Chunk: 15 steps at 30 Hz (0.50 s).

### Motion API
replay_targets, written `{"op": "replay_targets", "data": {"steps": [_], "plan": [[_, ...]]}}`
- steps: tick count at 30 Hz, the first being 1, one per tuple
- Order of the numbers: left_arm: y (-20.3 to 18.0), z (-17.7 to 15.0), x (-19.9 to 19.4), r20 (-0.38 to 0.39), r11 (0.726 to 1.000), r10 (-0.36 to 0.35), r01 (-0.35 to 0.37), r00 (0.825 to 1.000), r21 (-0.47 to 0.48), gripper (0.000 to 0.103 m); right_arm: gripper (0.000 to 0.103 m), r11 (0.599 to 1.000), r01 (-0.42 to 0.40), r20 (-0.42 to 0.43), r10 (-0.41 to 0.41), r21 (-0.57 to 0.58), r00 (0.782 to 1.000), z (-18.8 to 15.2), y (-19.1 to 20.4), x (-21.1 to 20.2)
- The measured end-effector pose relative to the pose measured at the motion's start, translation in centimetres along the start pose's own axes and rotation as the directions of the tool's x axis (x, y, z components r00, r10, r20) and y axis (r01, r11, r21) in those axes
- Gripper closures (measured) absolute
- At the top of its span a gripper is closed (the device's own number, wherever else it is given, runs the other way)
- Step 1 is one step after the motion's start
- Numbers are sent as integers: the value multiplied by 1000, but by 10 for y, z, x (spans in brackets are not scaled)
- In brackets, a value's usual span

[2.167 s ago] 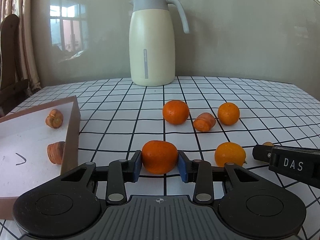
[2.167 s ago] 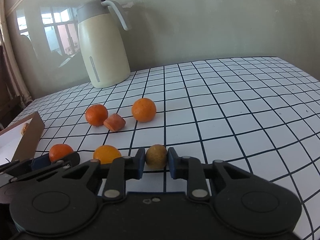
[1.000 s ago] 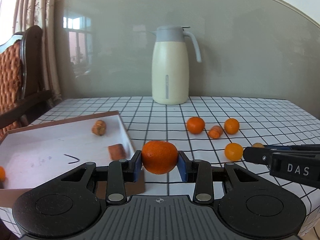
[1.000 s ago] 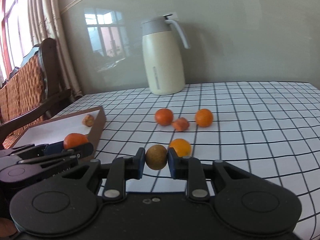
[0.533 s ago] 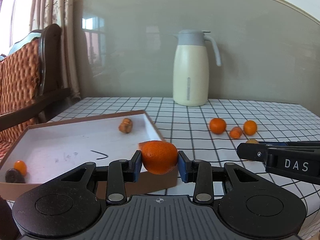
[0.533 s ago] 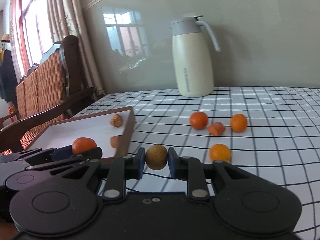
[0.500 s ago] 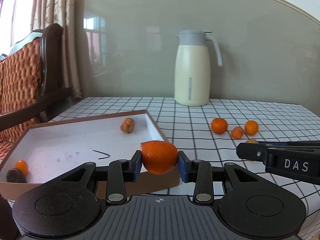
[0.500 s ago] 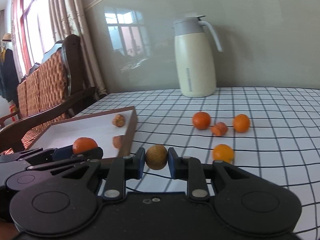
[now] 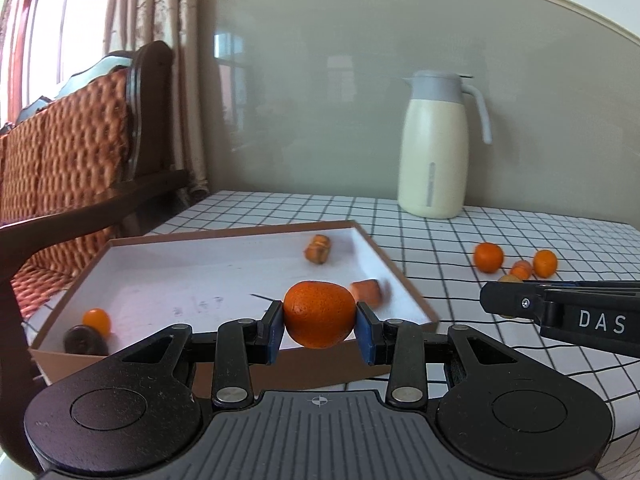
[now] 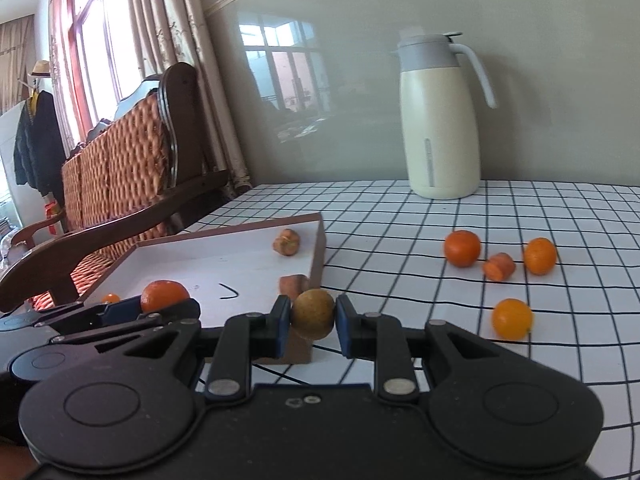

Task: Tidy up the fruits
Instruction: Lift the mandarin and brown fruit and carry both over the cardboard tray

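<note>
My left gripper [image 9: 319, 330] is shut on an orange tangerine [image 9: 319, 314] and holds it above the near edge of a brown-walled white tray [image 9: 168, 280]. My right gripper [image 10: 312, 322] is shut on a small brown-yellow fruit [image 10: 312, 313], raised beside the tray's [image 10: 318, 248] near right corner. The tray holds two carrot chunks [image 9: 318, 249] [image 9: 368, 292], a small orange fruit [image 9: 97, 320] and a dark round object [image 9: 82, 342]. Two tangerines [image 10: 462, 248] [image 10: 540, 256], a carrot piece [image 10: 499, 266] and a yellow-orange fruit [image 10: 512, 319] lie on the checkered table.
A cream thermos jug [image 10: 438, 120] stands at the back of the table. A wooden chair with woven orange backrest [image 10: 116, 168] stands left of the table, behind the tray. The right gripper's body [image 9: 560, 312] reaches into the left wrist view at right.
Both grippers have lifted their fruits off the table and moved left and back toward the tray. The loose fruits now lie farther to the right.
</note>
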<state>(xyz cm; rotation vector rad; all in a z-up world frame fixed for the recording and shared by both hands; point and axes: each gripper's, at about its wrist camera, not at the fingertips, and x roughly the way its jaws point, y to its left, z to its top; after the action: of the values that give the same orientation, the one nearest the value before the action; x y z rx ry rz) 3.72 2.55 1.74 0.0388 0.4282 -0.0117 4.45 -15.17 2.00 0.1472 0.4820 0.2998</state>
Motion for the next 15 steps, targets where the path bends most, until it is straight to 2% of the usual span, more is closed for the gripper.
{"op": "replay_targets", "data": {"steps": [15], "plan": [[42, -2, -2, 14, 994, 79, -77, 997, -77, 65, 87, 998, -52, 27, 53, -33, 998, 3, 27, 18]]}}
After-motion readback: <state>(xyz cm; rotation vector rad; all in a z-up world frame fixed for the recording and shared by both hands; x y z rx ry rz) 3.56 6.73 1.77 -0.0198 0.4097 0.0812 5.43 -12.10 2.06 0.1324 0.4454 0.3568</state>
